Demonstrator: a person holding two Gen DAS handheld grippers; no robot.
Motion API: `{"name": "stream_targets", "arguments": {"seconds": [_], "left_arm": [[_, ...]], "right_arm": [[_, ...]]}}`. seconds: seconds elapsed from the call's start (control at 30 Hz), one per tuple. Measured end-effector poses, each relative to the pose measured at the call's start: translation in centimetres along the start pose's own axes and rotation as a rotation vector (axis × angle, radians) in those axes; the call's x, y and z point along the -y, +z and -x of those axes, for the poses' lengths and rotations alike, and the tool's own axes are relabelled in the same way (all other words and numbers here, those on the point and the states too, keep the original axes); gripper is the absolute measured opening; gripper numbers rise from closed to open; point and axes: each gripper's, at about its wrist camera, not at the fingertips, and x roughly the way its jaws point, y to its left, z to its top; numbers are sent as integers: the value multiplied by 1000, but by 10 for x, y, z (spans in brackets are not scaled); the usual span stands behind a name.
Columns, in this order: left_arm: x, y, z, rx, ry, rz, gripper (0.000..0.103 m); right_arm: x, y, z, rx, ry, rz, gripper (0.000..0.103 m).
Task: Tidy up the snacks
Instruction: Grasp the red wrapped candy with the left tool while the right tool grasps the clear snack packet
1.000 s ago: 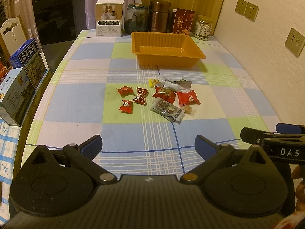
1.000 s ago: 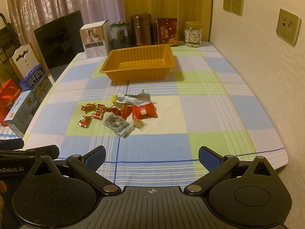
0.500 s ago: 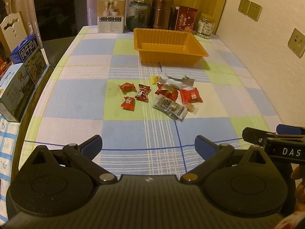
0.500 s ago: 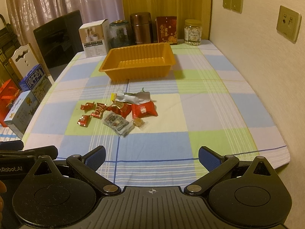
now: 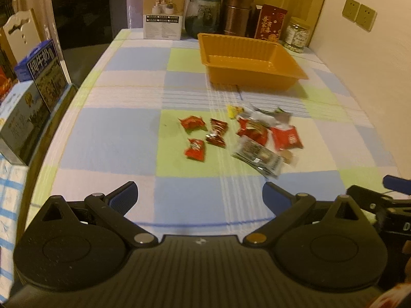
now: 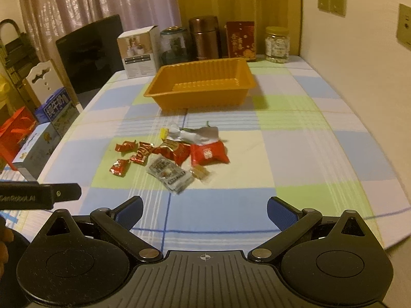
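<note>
Several wrapped snacks lie loose mid-table: small red candies (image 5: pixel 195 148) (image 6: pixel 119 167), a larger red packet (image 5: pixel 286 137) (image 6: pixel 208 153), a silver bar packet (image 5: pixel 258 157) (image 6: pixel 169 173) and a crumpled silver wrapper (image 6: pixel 195 133). Behind them stands an orange tray (image 5: pixel 246 63) (image 6: pixel 203 87) with nothing visible inside. My left gripper (image 5: pixel 199 196) hovers open over the near table, short of the snacks, nothing between its fingers. My right gripper (image 6: pixel 205 209) is open too, just short of the silver bar. Each gripper's side shows in the other's view.
Along the table's far edge stand a white box (image 6: pixel 138 51), a dark glass jar (image 6: pixel 174 43), a brown canister (image 6: pixel 205 38), a red box (image 6: pixel 241 40) and a jar of sweets (image 6: pixel 277 45). Milk cartons (image 5: pixel 42 75) stand left of the table. A wall runs along the right.
Both grippers have moved forward and lower toward the snack pile, which looks larger in both views. Their jaws stay open. Nothing on the table has shifted.
</note>
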Motion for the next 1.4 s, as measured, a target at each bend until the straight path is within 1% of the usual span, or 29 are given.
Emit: {"name": "stream_targets", "arguments": {"seconds": [0.07,0.13,0.17,0.27,0.33,0.4,0.5,0.63,0.83,0.9,1.13,1.2,1.23,1.3,1.4], "left_arm": [[-5,4,-11,1,19,-5,102],[-7,9,-21,-2,29,-8,102],[-9,11,-26,-3,33,-11,102],[-13,18,-40,-14,31,-14,102],[-15,22,-49,-21,19,-15,102],[-15,26,-60,-36,10,-31,95],[-15,29,-75,-57,5,-49,92],[-16,32,-93,-80,-2,-70,87],[-18,34,-114,-97,-5,-120,81],[-18,35,-118,-99,-11,-131,75],[-15,38,-129,-83,-69,-160,66],[-12,39,-131,-76,-75,-171,58],[-11,39,-133,-75,-80,-177,56],[-8,39,-136,-74,-89,-194,43],[-7,39,-139,-65,-90,-212,39]], "right_arm": [[-1,2,-11,5,8,21,102],[-3,5,-23,4,19,46,95],[-3,6,-29,0,32,53,88],[-3,10,-50,-11,61,82,83],[-4,13,-62,-13,88,105,77],[-7,17,-76,-19,122,141,72],[-16,21,-97,-32,155,220,67],[-24,26,-123,-58,187,278,59],[-34,23,-157,-105,199,375,53],[-37,21,-166,-113,197,404,51],[-41,20,-176,-121,196,464,47],[-41,20,-176,-133,194,458,45],[-41,21,-175,-143,195,448,44],[-40,21,-173,-161,200,422,44],[-40,19,-170,-169,198,401,44]]}}
